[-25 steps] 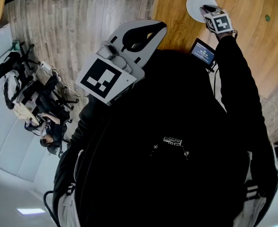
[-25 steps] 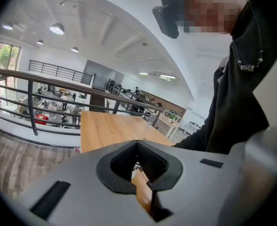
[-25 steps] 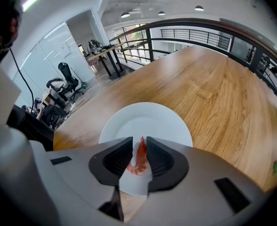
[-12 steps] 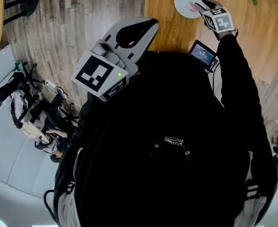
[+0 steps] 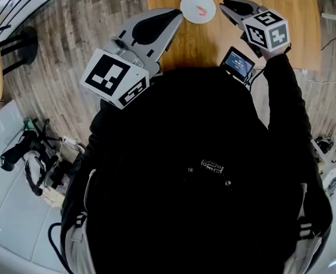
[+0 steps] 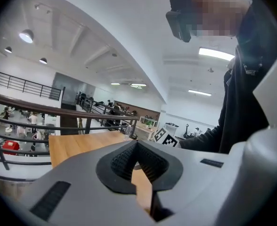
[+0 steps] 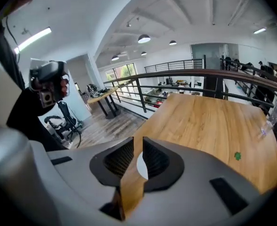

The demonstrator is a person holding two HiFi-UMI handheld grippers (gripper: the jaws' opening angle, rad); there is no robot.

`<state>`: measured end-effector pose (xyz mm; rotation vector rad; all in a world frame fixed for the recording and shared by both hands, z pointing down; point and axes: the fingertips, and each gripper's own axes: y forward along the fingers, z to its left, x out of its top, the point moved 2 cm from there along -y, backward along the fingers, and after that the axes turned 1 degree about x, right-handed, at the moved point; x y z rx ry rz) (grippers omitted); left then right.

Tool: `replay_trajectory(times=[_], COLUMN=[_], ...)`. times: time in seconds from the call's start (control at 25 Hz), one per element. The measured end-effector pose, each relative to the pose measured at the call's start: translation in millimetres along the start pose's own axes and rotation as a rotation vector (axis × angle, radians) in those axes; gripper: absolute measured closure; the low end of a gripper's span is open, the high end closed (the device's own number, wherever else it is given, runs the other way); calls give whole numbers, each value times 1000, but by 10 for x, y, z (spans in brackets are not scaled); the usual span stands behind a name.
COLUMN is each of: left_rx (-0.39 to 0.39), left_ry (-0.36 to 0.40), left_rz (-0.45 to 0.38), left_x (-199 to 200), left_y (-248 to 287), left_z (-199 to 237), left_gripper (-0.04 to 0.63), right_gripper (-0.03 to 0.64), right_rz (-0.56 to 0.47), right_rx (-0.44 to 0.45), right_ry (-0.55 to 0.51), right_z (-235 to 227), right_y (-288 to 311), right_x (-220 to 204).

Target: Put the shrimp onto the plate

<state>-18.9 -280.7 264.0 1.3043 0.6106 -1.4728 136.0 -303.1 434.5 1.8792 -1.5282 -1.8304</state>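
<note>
A second ago the right gripper (image 5: pixel 225 5) was down over the plate (image 5: pixel 190 0). Now it is raised and stands just to the plate's right, clear of it. Its jaws have just been closing, but a narrow gap remains and nothing is between them; the right gripper view shows only wood and a sliver of white plate through the gap. The left gripper (image 5: pixel 178 13) has also come in closer and now sits just to the plate's left. Its jaws are clenched together at the tips and hold nothing. Half a second ago the shrimp (image 5: pixel 201 10) was at the right gripper's tips; it now lies free on the plate, a little right of the plate's middle.

The plate is white and round, and the small pink shrimp is all it holds.

The plate rests on a light wooden table (image 5: pixel 205 41). A small lit screen (image 5: pixel 238 63) stands on the near side of the plate, and a tiny green thing (image 7: pixel 237 156) lies well away from it. Grey-brown plank floor (image 5: pixel 59 33) spreads to the plate's left. Beyond the plate a dark railing (image 7: pixel 185 74) edges the level, with a white ceiling and round lamps above.
</note>
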Motion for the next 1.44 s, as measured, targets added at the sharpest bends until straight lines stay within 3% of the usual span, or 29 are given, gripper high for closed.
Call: replay_trajectory(times=[0.24,0.4,0.56,0.88,1.44], left_rx=[-83,-93,-105,-178,-155], left_ry=[40,50,78,97,102], left_rz=[-56,-105,-125,-139,-92], left_x=[167,283,411,630,276], left_y=[179,247,269,270,378], left_z=[-173,-250,-206,-398,-336], left_gripper=[591,591,591,591,591], right_gripper=[592,597,598,598,598], right_rz=[-162,-317,-396,-429,-406], right_rx=[20,40,25,15,41], right_ry=[-20,-47,-111,-129,-140], right_z=[466,708,870,1024,924], right_y=[-672,-1137,-1376,-1669,-1423], right_x=[341,663,957,1181,949])
